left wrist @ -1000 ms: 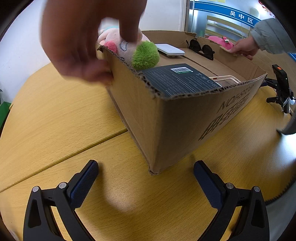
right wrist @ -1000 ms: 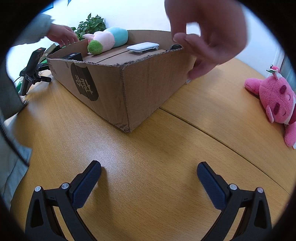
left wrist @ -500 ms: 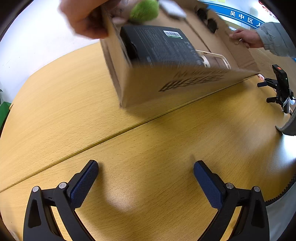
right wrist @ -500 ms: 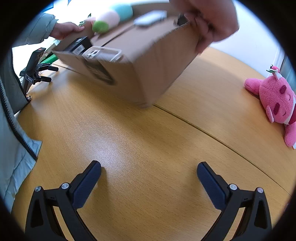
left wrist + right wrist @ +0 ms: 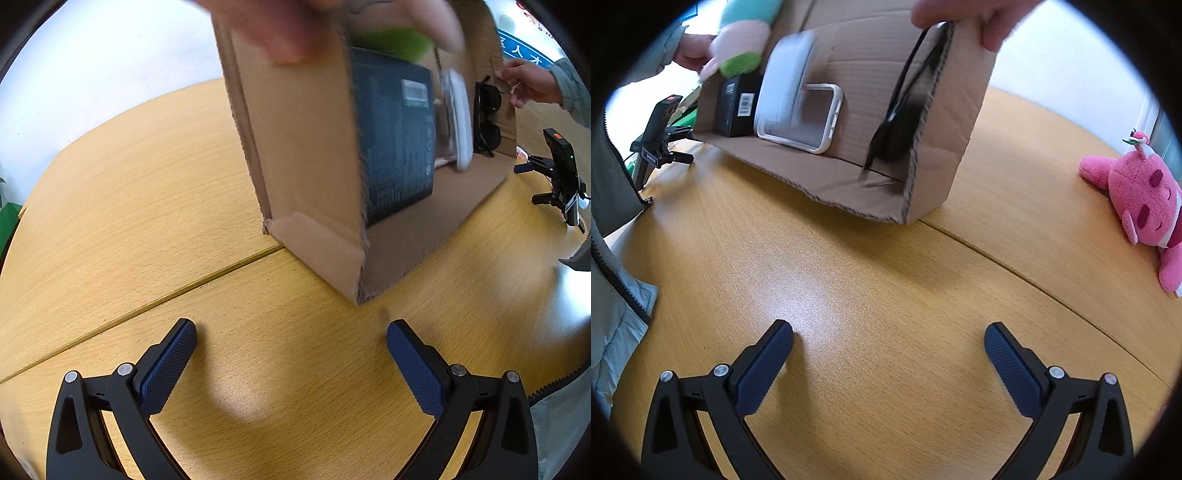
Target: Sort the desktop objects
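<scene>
Both tools, left tool (image 5: pixel 291 343) and right tool (image 5: pixel 888 345), gaped empty; tipped cardboard box (image 5: pixel 945 122) spilled light, slippery phone case (image 5: pixel 801 118), best pinched by its rim.

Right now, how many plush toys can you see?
2. A pink plush lies on the table at right; a pastel one sits in the tipped box. More may be hidden.

a pink plush toy (image 5: pixel 1145 206) lies on the wooden table (image 5: pixel 886 280). a phone on a small tripod (image 5: pixel 561 166) stands near the edge.
</scene>
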{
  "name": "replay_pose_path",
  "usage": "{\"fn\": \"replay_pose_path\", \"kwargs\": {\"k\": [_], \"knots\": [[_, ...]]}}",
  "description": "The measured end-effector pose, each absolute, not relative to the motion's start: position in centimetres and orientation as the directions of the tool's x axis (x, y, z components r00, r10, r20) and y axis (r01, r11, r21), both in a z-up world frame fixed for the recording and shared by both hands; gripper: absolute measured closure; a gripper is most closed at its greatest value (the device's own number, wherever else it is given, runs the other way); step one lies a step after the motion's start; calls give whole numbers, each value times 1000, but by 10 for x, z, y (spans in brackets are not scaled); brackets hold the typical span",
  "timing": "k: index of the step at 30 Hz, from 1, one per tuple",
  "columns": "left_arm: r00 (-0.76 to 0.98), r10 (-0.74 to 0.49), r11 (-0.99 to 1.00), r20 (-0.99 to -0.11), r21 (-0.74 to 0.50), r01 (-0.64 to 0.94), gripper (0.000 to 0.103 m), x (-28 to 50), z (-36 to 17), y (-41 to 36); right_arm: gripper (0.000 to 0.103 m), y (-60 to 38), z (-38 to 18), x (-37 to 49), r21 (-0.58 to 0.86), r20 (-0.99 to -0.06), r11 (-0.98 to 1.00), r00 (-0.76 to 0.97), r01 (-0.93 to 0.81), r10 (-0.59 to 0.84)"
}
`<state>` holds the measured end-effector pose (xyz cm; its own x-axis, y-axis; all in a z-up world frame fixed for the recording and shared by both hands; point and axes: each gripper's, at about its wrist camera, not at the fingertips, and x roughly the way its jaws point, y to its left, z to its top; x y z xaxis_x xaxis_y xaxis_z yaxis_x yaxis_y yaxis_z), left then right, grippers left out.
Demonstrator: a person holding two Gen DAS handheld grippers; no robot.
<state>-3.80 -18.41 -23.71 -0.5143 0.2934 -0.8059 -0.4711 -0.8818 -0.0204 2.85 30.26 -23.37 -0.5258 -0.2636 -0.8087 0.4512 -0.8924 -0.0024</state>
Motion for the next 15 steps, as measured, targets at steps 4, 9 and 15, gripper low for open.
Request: {"fn": "replay_pose_path", "kwargs": {"k": [4, 9, 15], "knots": [[-514, 293, -882, -806, -21, -471, 0, -39, -237, -185, 0, 303, -234, 28, -2, -809, -894, -526, 448, -262], [-514, 294, -882, -806, -21, -471, 0, -39, -235, -186, 0, 302, -234, 28, -2, -809, -896, -528, 443, -259], [-516, 291, -884, -806, -20, -467, 0, -38, -236, -186, 0, 302, -234, 28, -2, -809, -898, -529, 440, -257]]}}
